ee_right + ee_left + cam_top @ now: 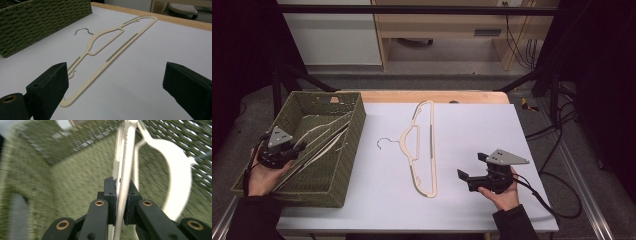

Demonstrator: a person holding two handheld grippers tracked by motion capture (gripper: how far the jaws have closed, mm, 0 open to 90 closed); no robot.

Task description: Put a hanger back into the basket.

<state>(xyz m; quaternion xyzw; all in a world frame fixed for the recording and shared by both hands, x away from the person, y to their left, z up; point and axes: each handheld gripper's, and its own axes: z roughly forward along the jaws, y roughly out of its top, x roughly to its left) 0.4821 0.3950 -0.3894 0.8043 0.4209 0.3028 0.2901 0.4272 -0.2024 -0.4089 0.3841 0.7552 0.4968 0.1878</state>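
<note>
A cream hanger [422,145] with a metal hook lies flat on the white table top [472,130], mid-table; the right gripper view has the same hanger [110,47] ahead of the jaws. My right gripper [471,167] hovers right of it, open and holding nothing, its pads [50,82] wide apart. Inside the green wicker basket [352,145] at the left lean several more cream hangers [319,137]. My left gripper [298,146] is over the basket's near left part, shut on the thin bar of one hanger [123,170], which runs up between its pads [111,195].
The basket's woven walls [75,170] enclose the left gripper closely. A wooden table edge [432,96] borders the far side of the white top. Beyond stand a cabinet and shelving; cables [557,190] trail at the right.
</note>
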